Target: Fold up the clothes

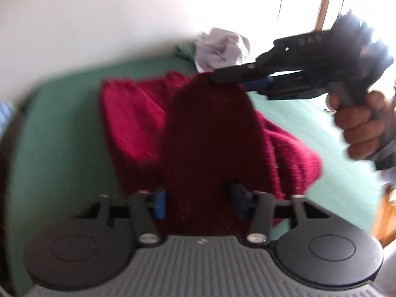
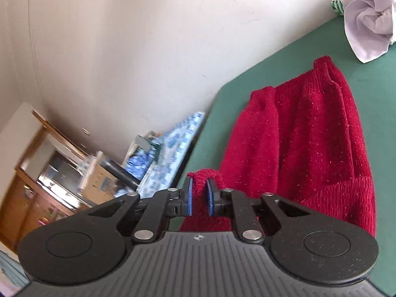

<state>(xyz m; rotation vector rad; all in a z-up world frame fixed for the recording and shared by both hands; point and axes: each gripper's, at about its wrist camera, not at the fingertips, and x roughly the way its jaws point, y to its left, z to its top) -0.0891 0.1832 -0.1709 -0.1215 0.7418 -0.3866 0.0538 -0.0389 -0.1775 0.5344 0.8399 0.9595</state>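
A red knit sweater [image 1: 131, 113] lies bunched on the green cover [image 1: 57, 123]. In the left wrist view a darker fold of it rises between the blue pads of my left gripper [image 1: 199, 200], which press on it from both sides. That fold stretches up to my right gripper [image 1: 222, 76], held by a hand [image 1: 358, 128]. In the right wrist view my right gripper [image 2: 200, 198] is shut on a small ridge of the sweater [image 2: 309, 136], near the edge of the green cover [image 2: 371, 86].
A crumpled white cloth [image 1: 220, 49] [image 2: 366, 24] lies at the far end, with a green striped piece [image 2: 336, 3] behind it. A white wall runs along the cover's far edge. A blue-and-white patterned cloth [image 2: 173, 143] and a wooden cabinet [image 2: 37, 198] stand beyond the corner.
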